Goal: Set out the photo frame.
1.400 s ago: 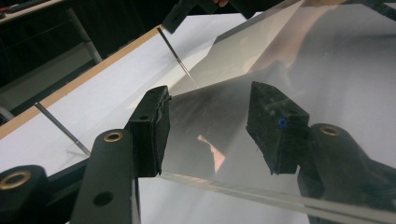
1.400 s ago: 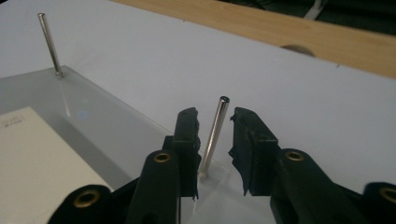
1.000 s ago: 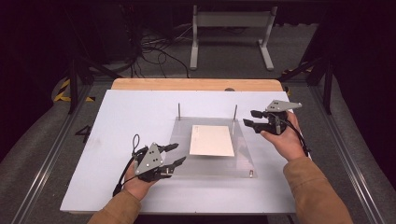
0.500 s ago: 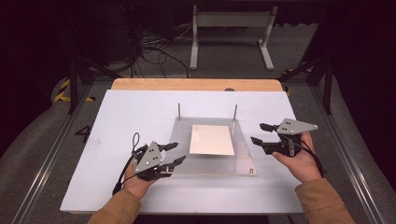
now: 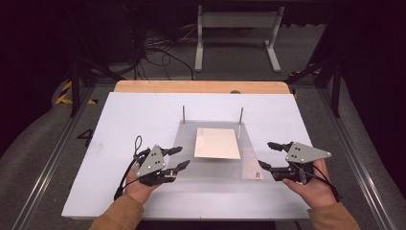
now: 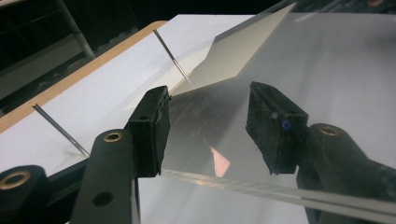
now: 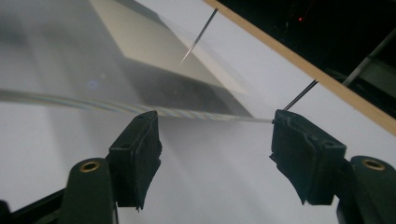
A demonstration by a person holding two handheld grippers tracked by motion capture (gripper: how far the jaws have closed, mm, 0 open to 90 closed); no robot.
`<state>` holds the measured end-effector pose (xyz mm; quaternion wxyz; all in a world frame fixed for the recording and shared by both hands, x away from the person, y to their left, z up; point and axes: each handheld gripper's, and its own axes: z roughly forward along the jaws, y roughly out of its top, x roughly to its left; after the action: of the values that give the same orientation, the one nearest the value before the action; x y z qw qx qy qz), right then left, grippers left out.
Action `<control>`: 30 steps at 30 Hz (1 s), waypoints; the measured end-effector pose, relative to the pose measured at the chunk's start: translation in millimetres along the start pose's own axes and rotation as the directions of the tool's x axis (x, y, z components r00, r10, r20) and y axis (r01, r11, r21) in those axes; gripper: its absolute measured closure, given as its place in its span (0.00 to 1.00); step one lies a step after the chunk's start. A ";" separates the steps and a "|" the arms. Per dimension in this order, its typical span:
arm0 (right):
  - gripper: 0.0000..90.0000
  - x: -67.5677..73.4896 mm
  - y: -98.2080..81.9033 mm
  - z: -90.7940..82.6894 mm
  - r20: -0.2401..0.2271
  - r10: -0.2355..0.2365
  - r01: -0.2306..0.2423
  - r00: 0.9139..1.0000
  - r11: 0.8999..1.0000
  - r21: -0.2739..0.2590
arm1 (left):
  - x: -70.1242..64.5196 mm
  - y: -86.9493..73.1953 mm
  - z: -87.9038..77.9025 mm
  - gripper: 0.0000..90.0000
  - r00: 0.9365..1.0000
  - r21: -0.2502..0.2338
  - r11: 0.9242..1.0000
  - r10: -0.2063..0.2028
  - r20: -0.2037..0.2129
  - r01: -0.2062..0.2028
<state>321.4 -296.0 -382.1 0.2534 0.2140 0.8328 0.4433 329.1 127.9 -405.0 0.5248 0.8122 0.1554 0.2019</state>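
High view shows a clear rectangular acrylic plate (image 5: pixel 249 160) lying flat on the white worktop (image 5: pixel 119 120), with a cream paper sheet (image 5: pixel 217 143) resting on its middle and two thin upright metal pins (image 5: pixel 184 114) at its far edge. The left tool (image 5: pixel 176 158) sits at the plate's near-left corner; in the left gripper view its jaws straddle the plate's edge, one above and one below, with gaps visible, so it is released rather than clenched on it. The right tool (image 5: pixel 268 155) faces the plate's right edge from just beside it. Its jaws have just been opening, and in the right gripper view nothing lies between them: the plate's edge (image 7: pixel 140 110) runs across just ahead of the pads.

The plate's long axis runs left to right between the two hands, so each tool points inward at one short end. The left tool is already over the edge, while the right is nearer the near-right corner and probably needs a short push inward before a grip.
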 end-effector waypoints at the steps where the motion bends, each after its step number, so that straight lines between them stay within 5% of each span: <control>1: 0.36 0.5 -1.1 0.3 -0.010 0.001 -0.001 1.000 1.000 0.013 | 0.1 0.5 -0.2 0.54 1.000 -0.002 1.000 0.002 0.002 -0.002; 3: 0.36 3.0 -4.9 1.1 -0.034 -0.009 0.011 0.999 0.999 0.039 | 0.2 0.9 -0.7 0.54 1.000 -0.003 1.000 0.004 0.005 -0.004; 9: 0.37 16.2 -6.9 15.5 -0.079 -0.004 0.002 0.997 1.000 -0.030 | 0.5 1.2 -0.5 0.54 1.000 -0.007 1.000 -0.002 0.011 0.002; 16: 0.42 21.1 0.9 25.1 -0.032 -0.051 0.047 0.998 0.991 -0.123 | 0.3 1.3 0.0 0.54 1.000 -0.008 1.000 0.000 0.012 0.000; 23: 0.62 21.7 5.5 35.4 -0.060 -0.112 0.101 0.992 0.980 -0.174 | 0.8 2.5 0.4 0.54 1.000 -0.013 1.000 -0.004 0.015 0.004; 30: 0.64 17.4 13.5 33.9 -0.058 -0.070 0.059 0.996 0.984 -0.168 | 5.5 12.3 -0.1 0.57 1.000 -0.015 1.000 -0.013 0.018 0.014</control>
<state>330.4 -257.6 -391.0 0.2579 0.1508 0.8070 0.5095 334.3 125.6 -392.8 0.5334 0.8090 0.1548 0.1923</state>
